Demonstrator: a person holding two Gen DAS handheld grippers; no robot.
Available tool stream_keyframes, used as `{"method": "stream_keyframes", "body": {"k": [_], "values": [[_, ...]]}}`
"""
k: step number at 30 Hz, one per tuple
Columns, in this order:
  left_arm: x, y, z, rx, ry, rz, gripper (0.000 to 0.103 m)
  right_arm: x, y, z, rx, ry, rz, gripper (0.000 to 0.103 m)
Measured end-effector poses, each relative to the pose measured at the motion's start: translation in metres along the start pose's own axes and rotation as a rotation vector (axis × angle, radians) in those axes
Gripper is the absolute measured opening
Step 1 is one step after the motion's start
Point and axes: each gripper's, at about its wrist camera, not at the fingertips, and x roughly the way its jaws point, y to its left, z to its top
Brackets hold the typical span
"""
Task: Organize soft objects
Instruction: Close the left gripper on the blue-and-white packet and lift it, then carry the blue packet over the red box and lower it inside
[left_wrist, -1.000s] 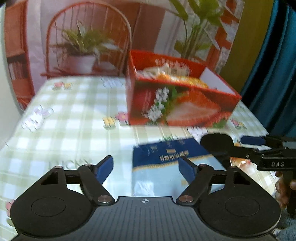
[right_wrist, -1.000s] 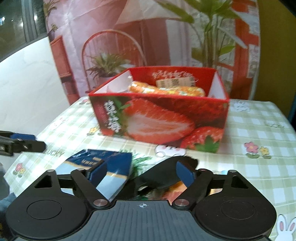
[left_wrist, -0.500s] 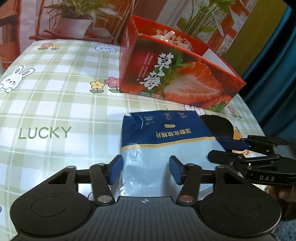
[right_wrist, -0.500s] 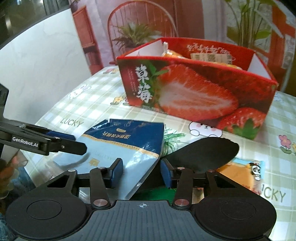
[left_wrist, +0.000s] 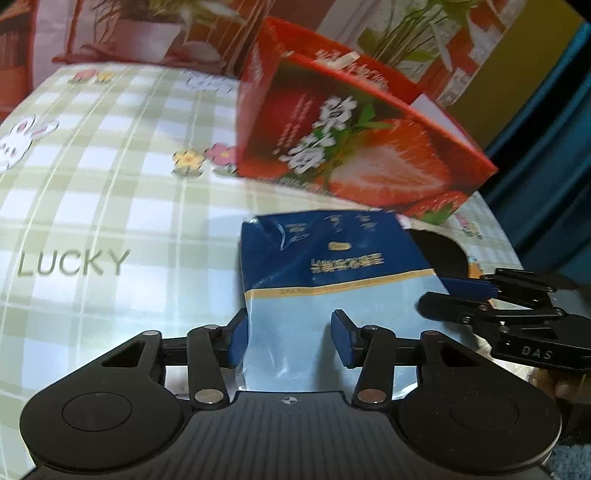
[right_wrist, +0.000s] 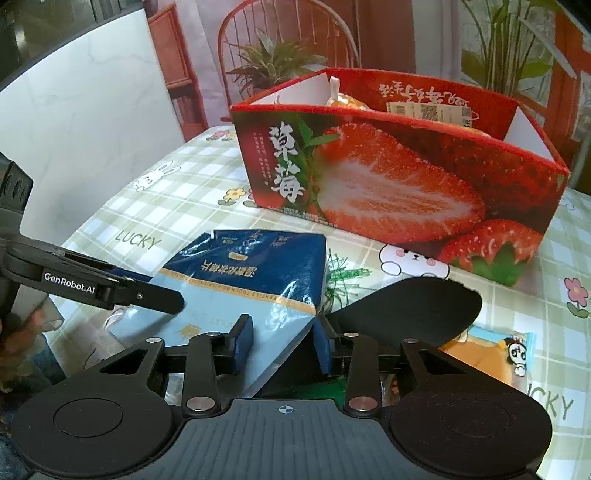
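Observation:
A soft blue tissue pack (left_wrist: 332, 280) (right_wrist: 255, 280) lies on the checked tablecloth in front of a red strawberry box (left_wrist: 354, 147) (right_wrist: 399, 177). My left gripper (left_wrist: 290, 338) straddles the pack's near left edge, its jaws narrowed around the plastic. My right gripper (right_wrist: 282, 341) holds its jaws close around the pack's near right corner. Each gripper shows in the other's view: the right one in the left wrist view (left_wrist: 491, 299), the left one in the right wrist view (right_wrist: 110, 288). The box holds orange and white packets (right_wrist: 417, 107).
A black oval object (right_wrist: 406, 306) lies right of the pack, beside an orange snack packet with a panda (right_wrist: 491, 354). A white wall (right_wrist: 85, 125) stands left of the table. A chair and potted plants stand behind the box.
Both grippers have come down and forward onto the tissue pack and narrowed their jaws around its near edge and corner. The pack itself has stayed on the cloth.

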Motion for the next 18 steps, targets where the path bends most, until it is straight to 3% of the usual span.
{"method": "stream_keyframes", "body": {"k": [4, 6, 8, 18], "values": [[-0.011, -0.010, 0.012, 0.023, -0.047, -0.013, 0.040, -0.009, -0.001, 0.006, -0.012, -0.028, 0.003, 0.024], [-0.016, -0.016, 0.017, 0.044, -0.071, -0.002, 0.031, -0.013, -0.002, 0.008, -0.016, -0.045, 0.003, 0.021], [-0.022, -0.022, 0.023, 0.057, -0.093, 0.003, 0.029, -0.018, -0.004, 0.012, -0.020, -0.065, -0.004, 0.016], [-0.052, -0.066, 0.062, 0.159, -0.233, -0.031, 0.029, -0.057, -0.018, 0.038, -0.062, -0.211, -0.051, 0.015]]}}
